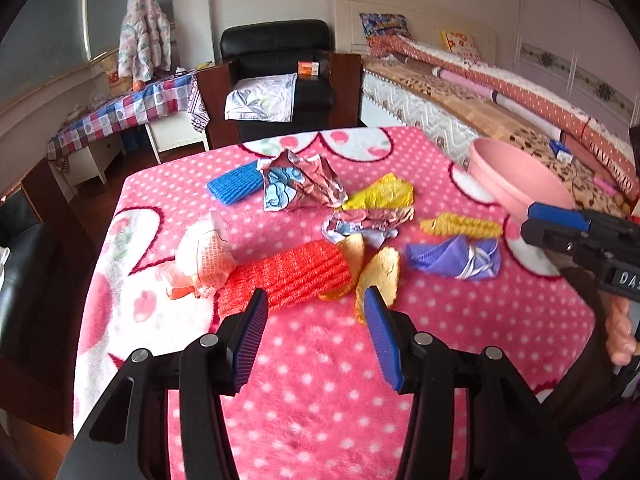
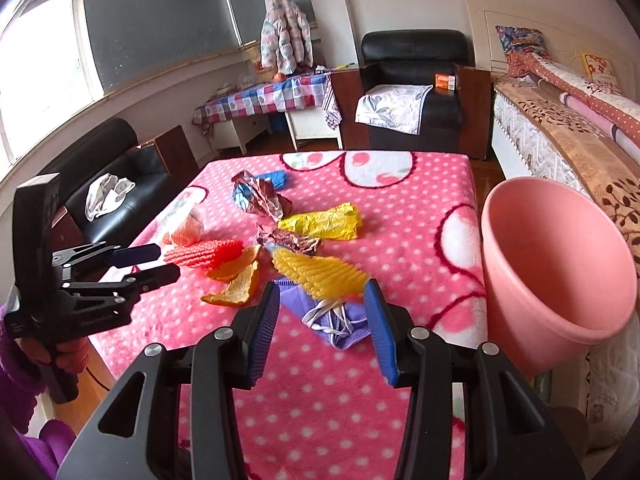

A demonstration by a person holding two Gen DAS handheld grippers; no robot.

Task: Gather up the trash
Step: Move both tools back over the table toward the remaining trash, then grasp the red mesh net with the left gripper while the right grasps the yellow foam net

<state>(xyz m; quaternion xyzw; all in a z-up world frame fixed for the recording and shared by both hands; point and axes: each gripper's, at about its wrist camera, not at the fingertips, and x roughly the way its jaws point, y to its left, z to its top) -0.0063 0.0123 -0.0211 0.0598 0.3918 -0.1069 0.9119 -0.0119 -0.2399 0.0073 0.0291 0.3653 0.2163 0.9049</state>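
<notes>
Trash lies on a pink dotted blanket: a red foam net, orange peels, a purple mask, a yellow foam net, a yellow wrapper, crumpled foil wrappers, a blue foam net and a white-orange wrapper. My left gripper is open and empty, just before the red net and peels. My right gripper is open, its fingers on either side of the purple mask and the yellow foam net. A pink bin stands at the table's right edge.
A bed runs along the right. A black armchair stands beyond the table's far edge, a checked-cloth desk at the far left and a black sofa on the left.
</notes>
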